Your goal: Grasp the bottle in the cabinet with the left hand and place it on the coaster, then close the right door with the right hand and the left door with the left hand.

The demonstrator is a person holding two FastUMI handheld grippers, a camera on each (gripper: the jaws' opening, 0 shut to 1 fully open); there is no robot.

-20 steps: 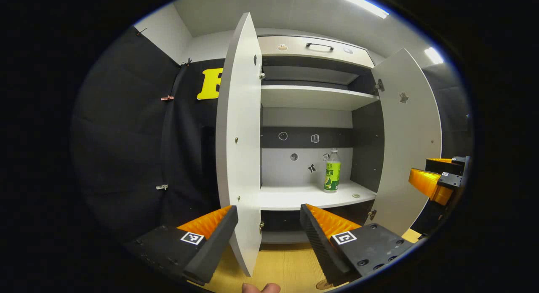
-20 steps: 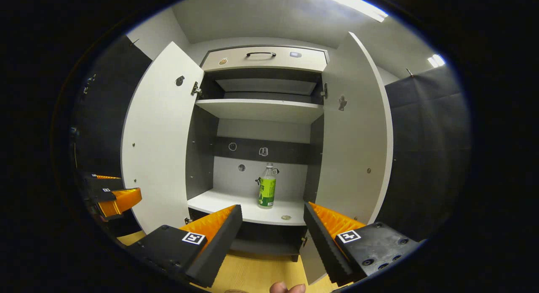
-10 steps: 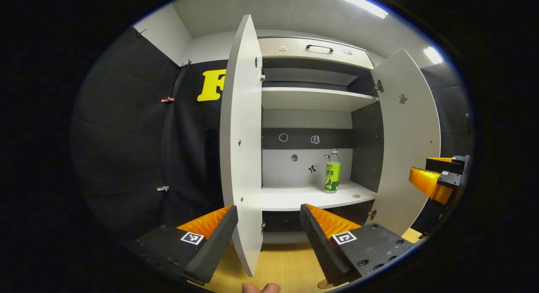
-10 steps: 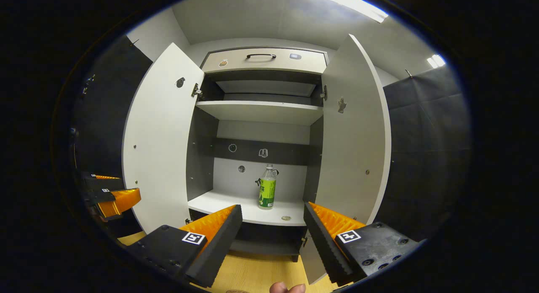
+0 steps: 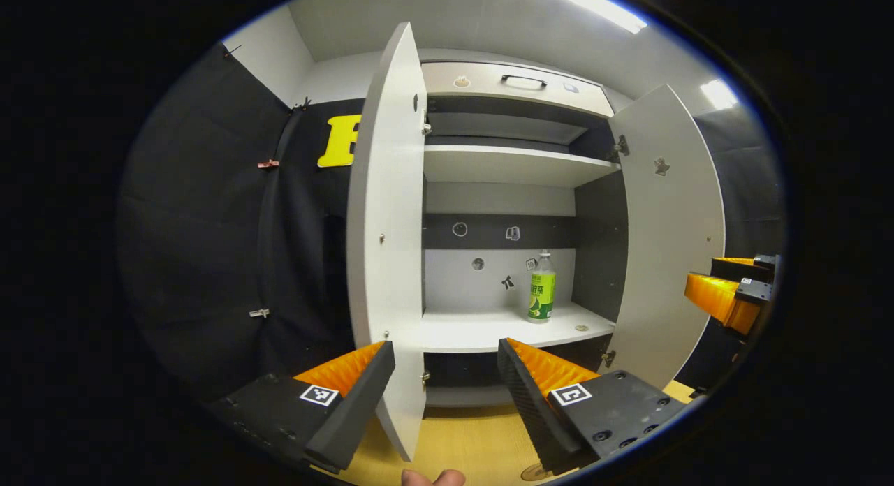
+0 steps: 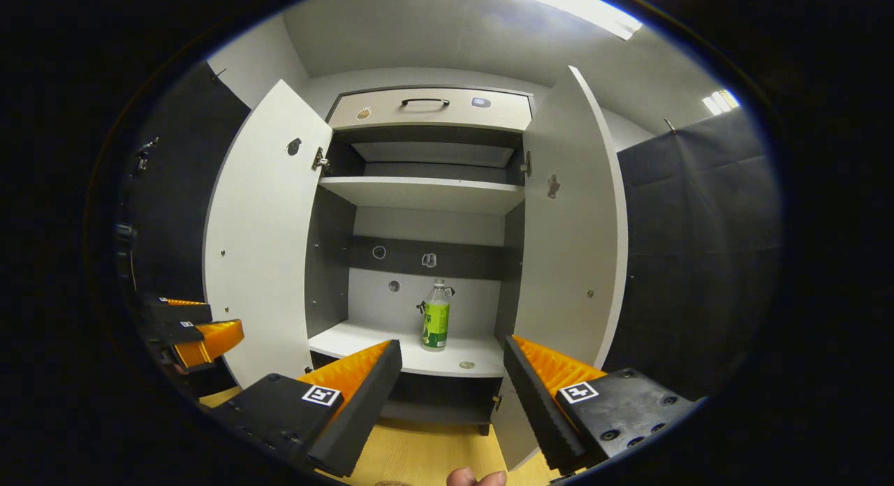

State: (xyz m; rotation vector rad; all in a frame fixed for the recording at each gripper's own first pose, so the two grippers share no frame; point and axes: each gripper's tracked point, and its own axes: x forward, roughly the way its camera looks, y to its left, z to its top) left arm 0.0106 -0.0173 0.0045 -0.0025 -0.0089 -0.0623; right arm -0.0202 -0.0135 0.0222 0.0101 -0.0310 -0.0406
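A clear bottle (image 5: 541,288) with a green label stands upright on the lower shelf of the white cabinet, toward the right side; it is also in the right gripper view (image 6: 435,324). Both doors hang wide open: the left door (image 5: 387,262) and the right door (image 5: 663,248). My left gripper (image 5: 445,350) is open and empty, well short of the shelf, with the left door's edge between its fingers. My right gripper (image 6: 452,346) is open and empty too, facing the cabinet opening. A round disc (image 5: 534,472), perhaps the coaster, peeks out on the wooden table.
A small round disc (image 6: 466,365) lies on the shelf (image 6: 349,339) in front of the bottle. An upper shelf (image 6: 419,189) and a drawer with a dark handle (image 6: 422,103) sit above. The wooden table (image 5: 468,437) lies below the cabinet. Black cloth walls stand at both sides.
Both views drift slightly, so the cabinet and bottle slide a little left and down in the frames. Both grippers stay open and empty; the bottle and doors have not moved.
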